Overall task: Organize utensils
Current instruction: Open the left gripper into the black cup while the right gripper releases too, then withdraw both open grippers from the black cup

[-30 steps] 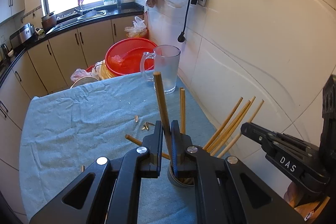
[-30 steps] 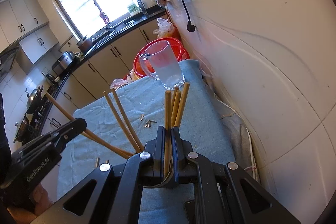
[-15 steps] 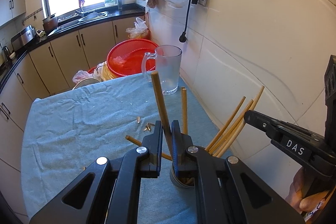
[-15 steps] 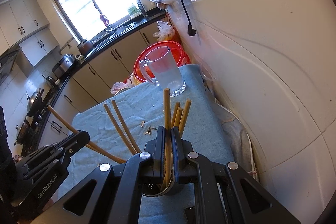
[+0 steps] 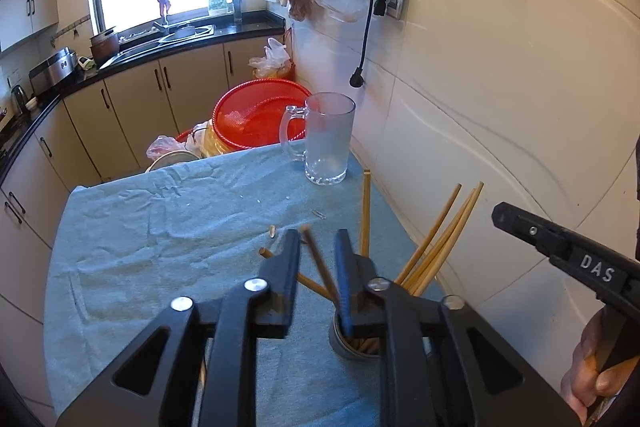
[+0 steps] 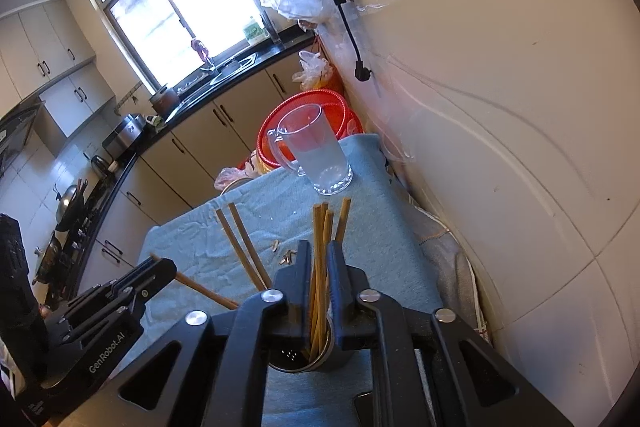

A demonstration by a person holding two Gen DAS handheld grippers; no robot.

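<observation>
A worktop (image 5: 168, 227) covered in blue cloth runs along a tiled wall. At its far end stands a glass mug (image 5: 328, 139), with a red basket (image 5: 256, 119) behind it. Near the front sits a metal cup (image 6: 316, 351) holding wooden chopsticks (image 6: 320, 259) that lean out in all directions. The left tool (image 5: 318, 247) has just been opening; one chopstick stands loose between its parted jaws. The right tool (image 6: 319, 259) has likewise just been opening, released around a bunch of upright chopsticks in the cup.
</observation>
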